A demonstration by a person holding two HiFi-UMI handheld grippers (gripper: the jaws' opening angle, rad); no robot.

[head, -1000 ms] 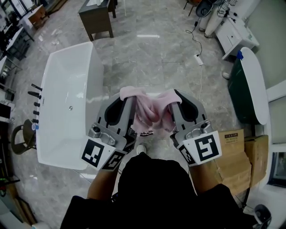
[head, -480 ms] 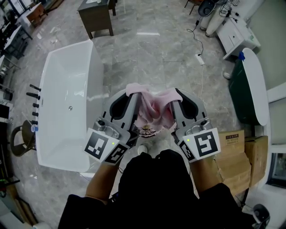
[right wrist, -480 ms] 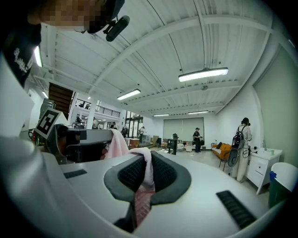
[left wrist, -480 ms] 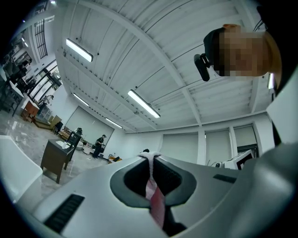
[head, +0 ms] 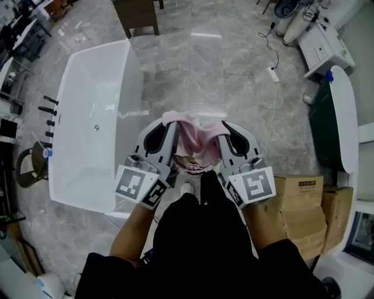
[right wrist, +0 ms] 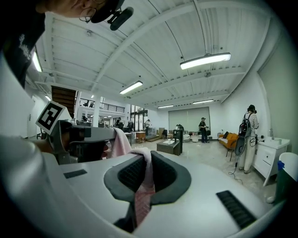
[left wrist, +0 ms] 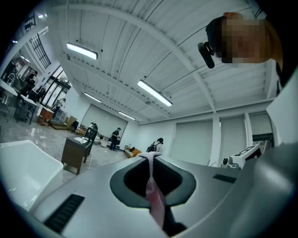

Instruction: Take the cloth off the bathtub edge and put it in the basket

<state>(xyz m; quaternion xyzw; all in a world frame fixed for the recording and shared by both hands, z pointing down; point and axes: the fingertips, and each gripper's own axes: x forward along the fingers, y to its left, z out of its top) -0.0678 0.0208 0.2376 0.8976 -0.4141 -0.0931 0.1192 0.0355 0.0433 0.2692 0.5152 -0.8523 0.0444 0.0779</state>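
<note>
The pink cloth (head: 193, 139) is off the white bathtub (head: 87, 152) and held in the air just beside the tub's near long edge, above the grey marble floor (head: 193, 70). It is stretched between the two grippers and sags in loose folds in the middle.

The left gripper (head: 173, 121), the one nearer the tub, has its fingers pressed together on one end of the cloth. In the left gripper view a thin pink strip runs up the closed slit between the dark pads and bunches at the tips. The right gripper (head: 221, 124), on the cloth's far side from the tub, has its fingers shut on the other end in the same way. Its own view shows pink fabric pinched between the pads and a fold lying over the tips. Both grippers point away from the person and lie side by side, with their marker cubes (head: 131, 182) toward the person's body. The person's forearms and dark top fill the bottom of the head view.

Something small and patterned shows just under the hanging cloth, but I cannot tell what it is.

Black tap fittings (head: 48, 111) stand along the tub's far side from the cloth. Beyond the tub's far end stands a dark wooden cabinet (head: 137, 14). Well apart from the tub, past the right gripper, are stacked cardboard boxes (head: 304, 204), a dark green tub with a white rim (head: 339, 105), and a white power strip (head: 273, 73) lying on the floor with its cable.
</note>
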